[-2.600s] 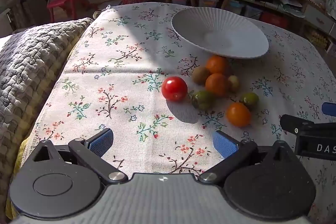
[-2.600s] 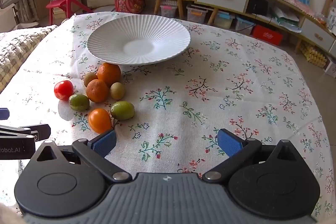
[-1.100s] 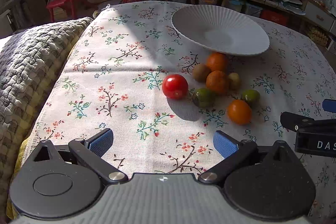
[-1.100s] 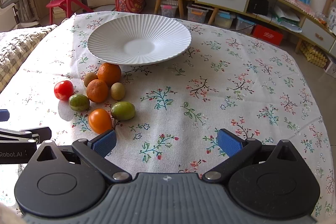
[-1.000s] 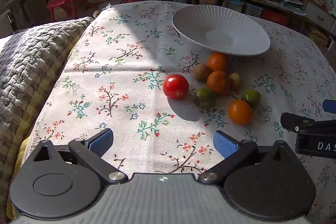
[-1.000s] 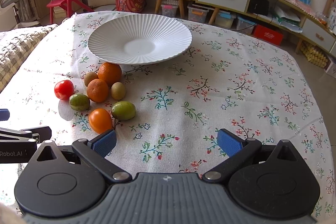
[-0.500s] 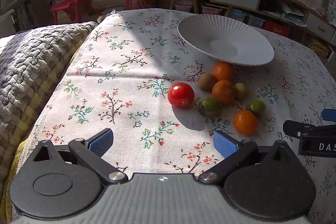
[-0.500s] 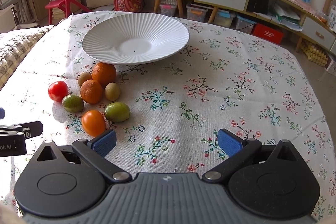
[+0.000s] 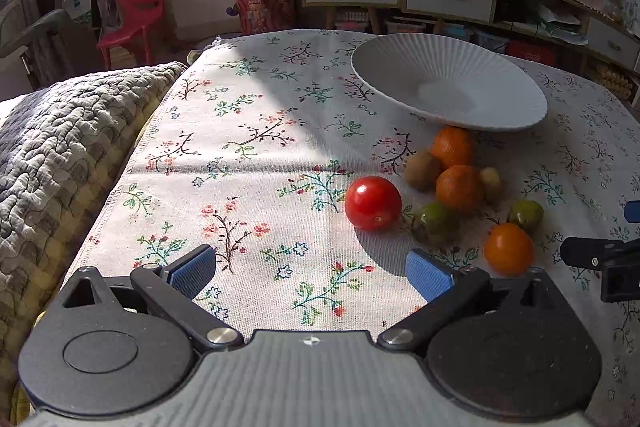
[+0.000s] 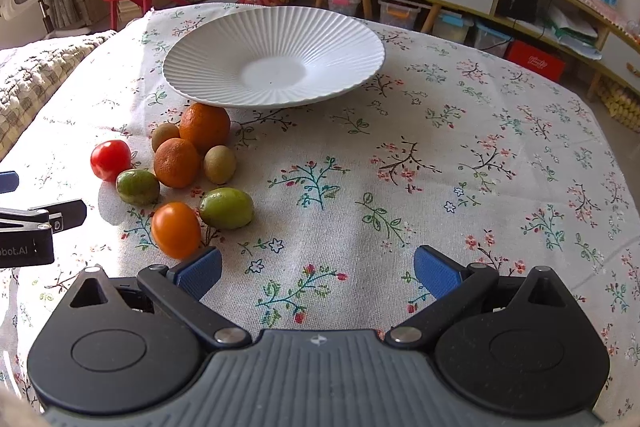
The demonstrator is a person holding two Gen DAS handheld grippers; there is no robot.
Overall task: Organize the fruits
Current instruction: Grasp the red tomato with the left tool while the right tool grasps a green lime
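Fruits are lying in a loose cluster on the tabletop [image 10: 460, 155], just in front of the white ribbed plate [image 10: 276, 27], which is holding nothing. Both grippers are hovering short of the cluster: the left hand-held gripper [image 9: 310, 269] is standing wide open and empty, the red tomato [image 9: 373, 203] just beyond its right finger; the right hand-held gripper [image 10: 318, 273] is likewise gaping and empty, the orange tomato [image 10: 176, 230] touching or nearly touching its left pad. A sound grasp is probably calling for centring one outlying fruit between the pads, closing gently to spare soft skin, and avoiding nudging the neighbouring green fruit [image 10: 226, 207] or the tangerines [image 10: 177, 163].
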